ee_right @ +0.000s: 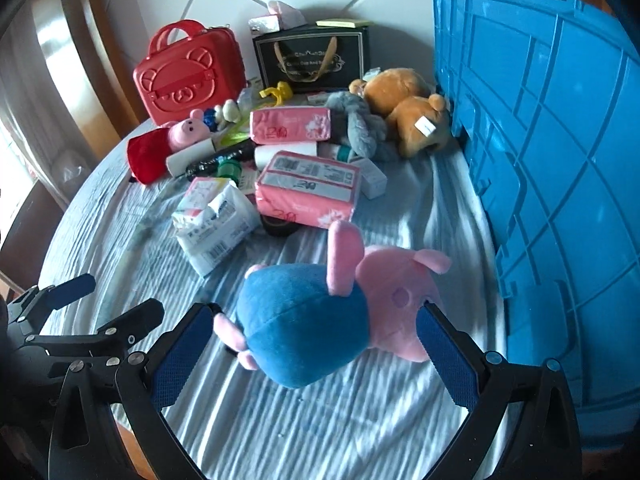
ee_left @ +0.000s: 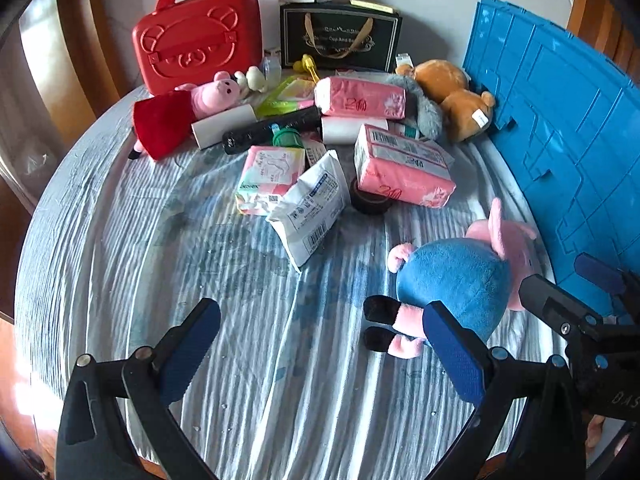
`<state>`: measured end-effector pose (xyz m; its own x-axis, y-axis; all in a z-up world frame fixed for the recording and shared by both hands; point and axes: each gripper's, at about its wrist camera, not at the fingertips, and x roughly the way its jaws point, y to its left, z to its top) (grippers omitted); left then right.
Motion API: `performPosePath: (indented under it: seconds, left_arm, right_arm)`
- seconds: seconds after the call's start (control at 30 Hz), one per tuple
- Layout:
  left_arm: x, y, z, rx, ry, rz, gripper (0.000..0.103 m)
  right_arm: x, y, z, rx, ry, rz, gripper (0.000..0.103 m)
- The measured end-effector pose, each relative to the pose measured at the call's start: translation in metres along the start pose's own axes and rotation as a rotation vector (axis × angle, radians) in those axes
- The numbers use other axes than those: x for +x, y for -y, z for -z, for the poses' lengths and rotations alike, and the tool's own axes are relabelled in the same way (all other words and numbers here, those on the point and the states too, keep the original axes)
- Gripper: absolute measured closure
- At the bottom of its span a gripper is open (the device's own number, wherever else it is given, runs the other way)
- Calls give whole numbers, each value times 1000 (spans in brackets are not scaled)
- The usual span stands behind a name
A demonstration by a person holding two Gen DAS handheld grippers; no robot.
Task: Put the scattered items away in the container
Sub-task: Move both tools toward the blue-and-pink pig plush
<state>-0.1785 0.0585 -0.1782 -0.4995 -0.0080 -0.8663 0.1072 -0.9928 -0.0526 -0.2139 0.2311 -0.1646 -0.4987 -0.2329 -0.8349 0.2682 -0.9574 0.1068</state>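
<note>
Blue plastic container (ee_right: 560, 168) fills the right side. One blue-bodied pig plush (ee_right: 320, 316) lies near it, long axis left-to-right between the wide-spread fingers of the right gripper (ee_right: 316, 356), untouched. Left gripper (ee_left: 320, 352), equally wide, sits further left. Far pile: three pink tissue packs (ee_right: 306, 196), two more plush.

Left gripper (ee_left: 320, 354): black linkage arms, two long fingers (ee_left: 190, 354) faced with dark blue textured pads. Round silver pivot pins at the finger joints, slotted cutouts in the lower black brackets. Right gripper (ee_right: 316, 356): same build, black frame, blue mesh-pattern pads on the fingers (ee_right: 182, 354), silver rivets at the pivots. Pale letters "BAS" on the right gripper's black body in the left wrist view. Sliver of skin at bottom right there.
</note>
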Motion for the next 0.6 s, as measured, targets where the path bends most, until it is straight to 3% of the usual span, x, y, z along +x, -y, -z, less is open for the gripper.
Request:
performPosePath:
  seconds: [0.27, 0.6]
  left_arm:
    - [39, 12, -12, 104, -81, 64, 0]
    - [50, 54, -5, 262, -120, 197, 0]
  right_arm:
    - [15, 21, 3, 129, -26, 69, 0]
    - [4, 40, 18, 241, -12, 129, 0]
